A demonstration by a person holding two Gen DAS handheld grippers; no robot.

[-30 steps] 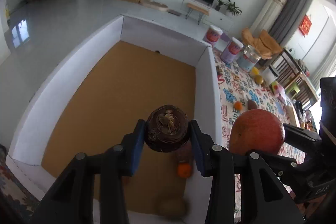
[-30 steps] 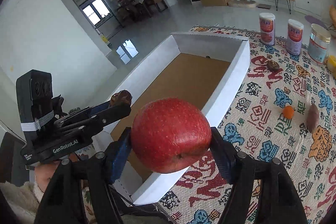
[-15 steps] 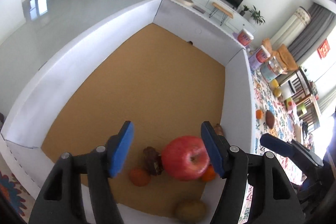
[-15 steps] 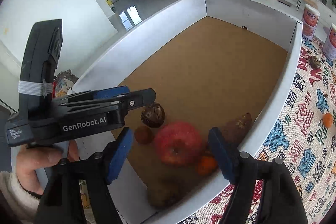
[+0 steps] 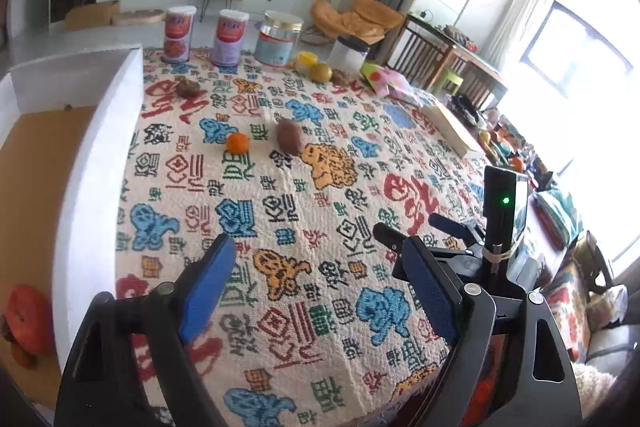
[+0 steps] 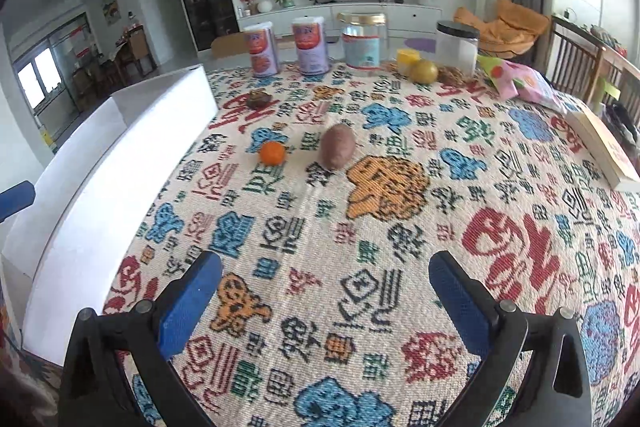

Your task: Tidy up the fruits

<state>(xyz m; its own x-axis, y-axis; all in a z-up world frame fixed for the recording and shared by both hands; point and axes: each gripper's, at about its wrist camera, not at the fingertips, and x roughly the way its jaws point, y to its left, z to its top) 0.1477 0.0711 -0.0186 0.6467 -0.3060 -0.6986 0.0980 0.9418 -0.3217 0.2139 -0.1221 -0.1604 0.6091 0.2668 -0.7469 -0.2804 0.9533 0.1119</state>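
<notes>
Both tongs, left [image 5: 316, 291] and right [image 6: 324, 291], gape wide and empty; next pick is likely the orange [image 6: 272, 152] or brown fruit [image 6: 338, 146], upper middle, for the box [image 6: 120, 163].

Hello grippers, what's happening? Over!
Left gripper and right gripper open, empty. Apple in box. Orange, brown fruit wait on cloth. Path clear.
</notes>
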